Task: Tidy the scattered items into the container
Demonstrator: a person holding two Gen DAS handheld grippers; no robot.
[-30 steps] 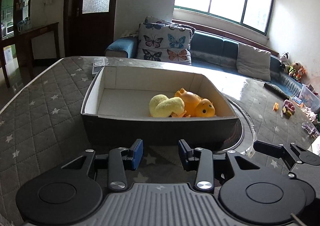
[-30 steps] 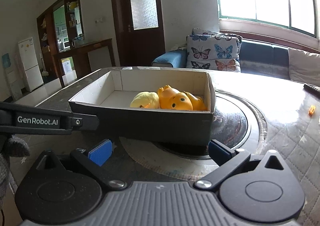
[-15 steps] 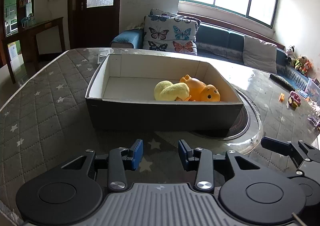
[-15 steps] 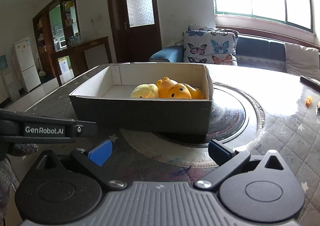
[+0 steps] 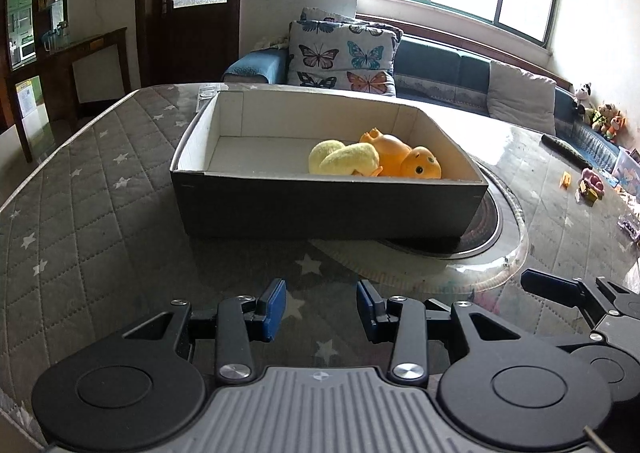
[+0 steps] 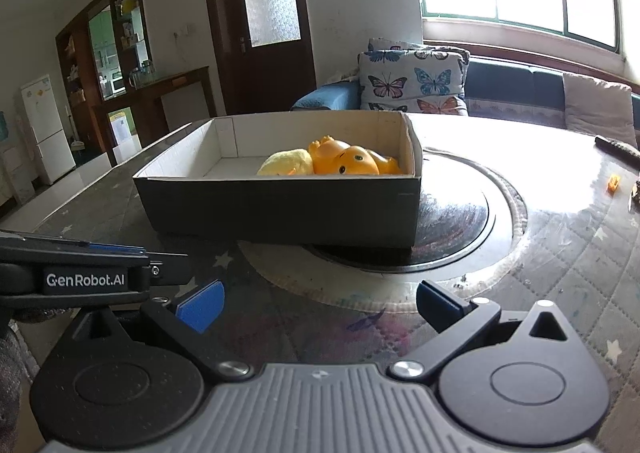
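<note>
A dark cardboard box (image 5: 320, 209) (image 6: 280, 209) with a white inside stands on the quilted table. In it lie a yellow plush toy (image 5: 344, 163) (image 6: 286, 167) and an orange rubber duck (image 5: 404, 163) (image 6: 348, 161), side by side toward the right end. My left gripper (image 5: 321, 307) hovers in front of the box, open with a narrow empty gap. To its right my right gripper (image 6: 320, 305) stands wide open and empty, also short of the box. The left tool (image 6: 80, 277) shows at the left of the right wrist view.
A round dark hotplate (image 6: 452, 221) with a pale ring is set in the table under the box's right end. Small toys (image 5: 588, 187) and a remote (image 5: 564, 149) lie at the far right. A sofa with butterfly cushions (image 5: 340, 61) stands behind the table.
Both grippers have drawn back and risen from the box, which now looks farther off. Jaw openings are unchanged and the toys in the box have not moved.
</note>
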